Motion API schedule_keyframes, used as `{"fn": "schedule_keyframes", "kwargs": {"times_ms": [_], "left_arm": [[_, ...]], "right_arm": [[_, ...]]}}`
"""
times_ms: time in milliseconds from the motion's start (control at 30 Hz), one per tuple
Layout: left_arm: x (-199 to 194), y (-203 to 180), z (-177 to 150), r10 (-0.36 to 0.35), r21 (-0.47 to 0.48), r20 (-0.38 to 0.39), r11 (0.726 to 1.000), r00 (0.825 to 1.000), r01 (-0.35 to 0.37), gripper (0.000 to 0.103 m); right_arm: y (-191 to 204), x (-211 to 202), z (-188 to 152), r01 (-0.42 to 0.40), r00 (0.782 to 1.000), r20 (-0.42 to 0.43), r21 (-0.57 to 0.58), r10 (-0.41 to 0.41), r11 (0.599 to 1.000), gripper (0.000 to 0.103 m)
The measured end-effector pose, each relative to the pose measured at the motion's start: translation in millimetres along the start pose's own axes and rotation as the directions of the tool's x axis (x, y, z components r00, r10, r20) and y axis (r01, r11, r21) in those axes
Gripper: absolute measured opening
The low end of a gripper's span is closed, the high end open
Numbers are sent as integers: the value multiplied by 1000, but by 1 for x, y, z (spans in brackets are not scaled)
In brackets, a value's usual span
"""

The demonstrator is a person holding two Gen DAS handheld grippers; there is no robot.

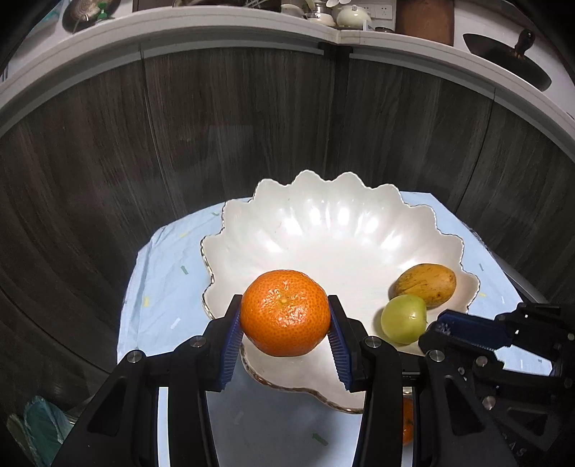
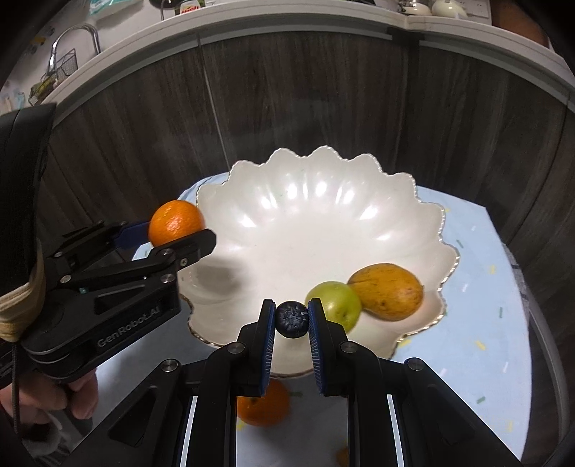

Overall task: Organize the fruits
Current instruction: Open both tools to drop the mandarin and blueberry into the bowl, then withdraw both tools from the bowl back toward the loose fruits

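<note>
My left gripper (image 1: 285,319) is shut on an orange mandarin (image 1: 285,311), held over the near left rim of a white scalloped bowl (image 1: 323,230). In the right wrist view the same mandarin (image 2: 175,222) hangs at the bowl's left edge in the left gripper (image 2: 172,237). My right gripper (image 2: 291,319) is shut on a small dark blueberry (image 2: 291,319) above the bowl's (image 2: 305,215) near rim. A green fruit (image 2: 336,300) and a yellow mango (image 2: 388,295) lie in the bowl's right part. The right gripper (image 1: 445,332) shows at the right of the left wrist view.
The bowl stands on a pale blue cloth (image 1: 161,273) over a small round table (image 2: 496,287). Another orange (image 2: 264,404) lies on the table below my right fingers. Dark wood cabinet fronts (image 1: 251,125) and a white counter edge (image 1: 215,32) rise behind. A person's hand (image 2: 46,402) grips the left handle.
</note>
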State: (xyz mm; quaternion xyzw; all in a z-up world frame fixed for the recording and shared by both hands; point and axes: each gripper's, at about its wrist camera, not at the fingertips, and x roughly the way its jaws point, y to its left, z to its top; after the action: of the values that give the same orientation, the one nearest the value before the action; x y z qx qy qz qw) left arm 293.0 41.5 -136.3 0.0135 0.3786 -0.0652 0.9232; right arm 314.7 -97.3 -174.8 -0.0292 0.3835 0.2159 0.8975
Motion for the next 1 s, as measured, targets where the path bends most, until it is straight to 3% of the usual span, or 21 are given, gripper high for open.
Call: {"fn": "schedule_keyframes", "kwargs": {"times_ms": [333, 400, 467, 500, 633, 767, 1000], "left_arm": [[11, 4, -9, -11, -15, -38, 1000, 999, 10, 48], [8, 4, -8, 0, -22, -25, 1000, 1000, 0, 67], [3, 6, -7, 10, -30, -3, 1000, 1000, -10, 72], [1, 7, -6, 14, -30, -2, 999, 1000, -14, 72], [-4, 9, -3, 30, -34, 3, 999, 1000, -30, 73], [-12, 9, -4, 44, -37, 16, 998, 999, -43, 83], [-25, 6, -8, 53, -41, 24, 998, 998, -52, 86]], "right_arm": [[4, 15, -1, -30, 998, -48, -17, 29, 999, 21], [4, 15, -1, -27, 998, -53, -15, 26, 1000, 28], [4, 12, -2, -14, 999, -41, -12, 14, 1000, 53], [4, 10, -2, -4, 999, -32, -13, 4, 1000, 56], [2, 7, -2, 18, 999, -28, -9, -18, 1000, 64], [0, -1, -3, 36, 999, -9, -2, -36, 999, 77], [-1, -14, -4, 54, 998, 11, 6, -54, 999, 77]]}}
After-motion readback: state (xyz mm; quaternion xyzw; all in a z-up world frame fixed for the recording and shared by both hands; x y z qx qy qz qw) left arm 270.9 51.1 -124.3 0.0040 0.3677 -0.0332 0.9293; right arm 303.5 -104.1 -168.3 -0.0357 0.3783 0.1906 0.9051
